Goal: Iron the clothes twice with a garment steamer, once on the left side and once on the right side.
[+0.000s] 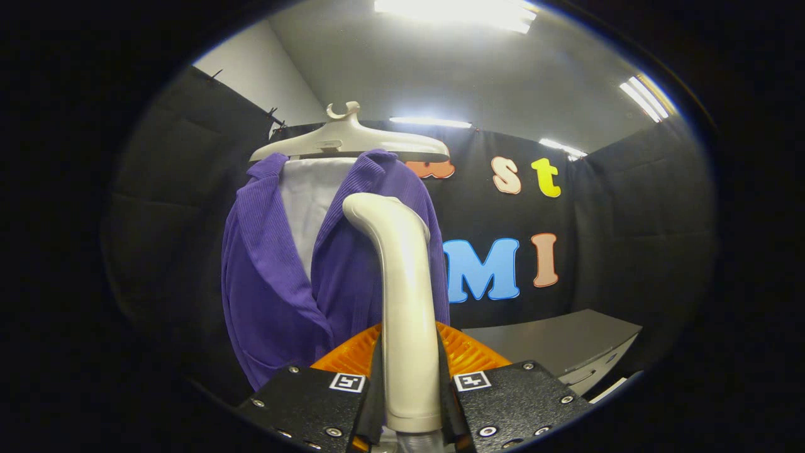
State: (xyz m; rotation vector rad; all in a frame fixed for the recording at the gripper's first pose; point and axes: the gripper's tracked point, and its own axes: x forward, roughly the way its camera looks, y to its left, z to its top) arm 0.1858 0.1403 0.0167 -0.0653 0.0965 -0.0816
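A purple ribbed garment (264, 283) hangs on a cream hanger (349, 138) over a white inner panel (308, 195), just beyond my fingers. My gripper (410, 384) is shut on the handle of a cream garment steamer (402, 277), which stands upright between the fingers. The steamer's curved head (368, 211) points left and lies against the garment's right front panel, near the chest. Whether the head touches the cloth I cannot tell.
A grey table (553, 343) stands to the right, beyond the fingers. Black cloth walls close the booth behind and beside the garment. Bright ceiling lights (456, 12) shine overhead.
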